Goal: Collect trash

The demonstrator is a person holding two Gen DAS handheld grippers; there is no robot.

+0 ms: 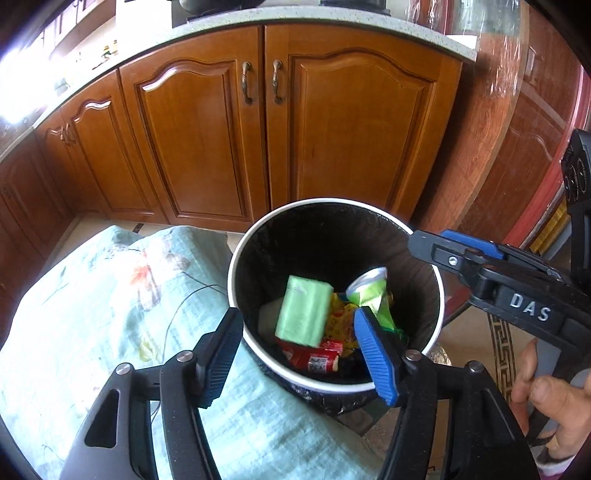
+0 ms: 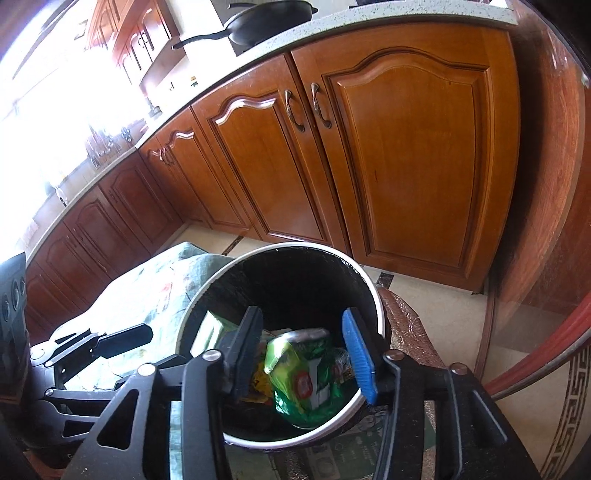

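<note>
A round bin with a white rim (image 1: 236,254) and black liner stands in front of both grippers; it also shows in the right wrist view (image 2: 373,284). Inside lie a pale green roll (image 1: 304,312), a crushed green can (image 1: 371,291), red and yellow wrappers (image 1: 317,356). My left gripper (image 1: 299,349) is open and empty over the bin's near rim. My right gripper (image 2: 303,354) is open over the bin, with the green can (image 2: 299,376) lying loose below it among the trash. The right gripper (image 1: 458,251) also shows over the bin's right rim in the left view.
A pale green floral cloth (image 1: 110,295) covers the surface left of the bin. Wooden cabinet doors (image 1: 266,122) stand behind, under a speckled counter (image 1: 332,18). A black pan (image 2: 269,18) sits on the counter. A glass-topped round table edge (image 2: 535,350) curves at right.
</note>
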